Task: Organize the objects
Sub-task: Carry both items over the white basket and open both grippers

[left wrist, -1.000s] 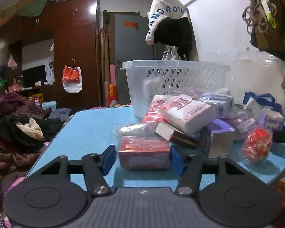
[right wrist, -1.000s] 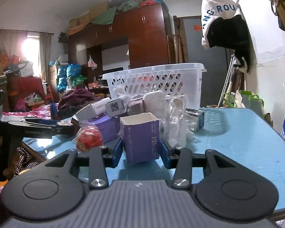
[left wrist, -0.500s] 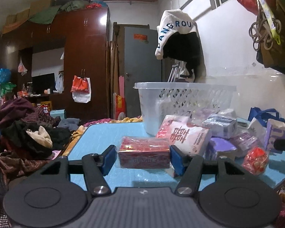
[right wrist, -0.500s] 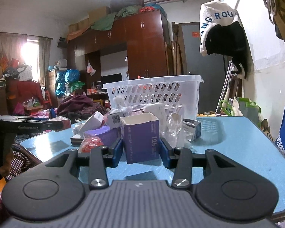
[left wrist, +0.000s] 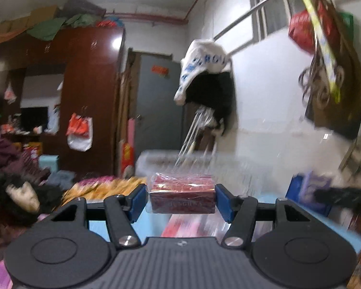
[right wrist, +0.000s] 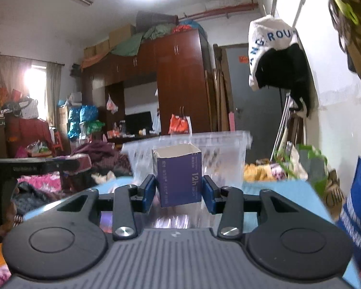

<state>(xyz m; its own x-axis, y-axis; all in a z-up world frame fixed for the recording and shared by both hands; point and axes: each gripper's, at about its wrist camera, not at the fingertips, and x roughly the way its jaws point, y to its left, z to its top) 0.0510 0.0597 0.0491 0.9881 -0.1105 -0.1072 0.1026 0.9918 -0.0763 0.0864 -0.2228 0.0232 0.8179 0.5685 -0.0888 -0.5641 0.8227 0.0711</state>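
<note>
Red packet and purple carton, each clamped in its own gripper above the blue bench.

Cellophane-wrapped, the red packet (left wrist: pixel 182 196) sits level between the blue fingers (left wrist: pixel 137 198) of the left gripper (left wrist: pixel 181 200), pinched at both ends and clear of the bench (left wrist: pixel 154 221), with the blurred white basket (left wrist: pixel 204 163) just behind it and a pink pack (left wrist: pixel 190 226) smeared below. Right of that, a blue bag (left wrist: pixel 308 192) shows near the wall. On the other side, the right gripper (right wrist: pixel 178 192) has its fingers (right wrist: pixel 148 191) closed on the open-topped purple carton (right wrist: pixel 178 175), upright and marked 12h, held in front of the same basket (right wrist: pixel 226 156); the bench (right wrist: pixel 276 192) runs beneath, and a blue sack (right wrist: pixel 358 212) hangs at far right.
</note>
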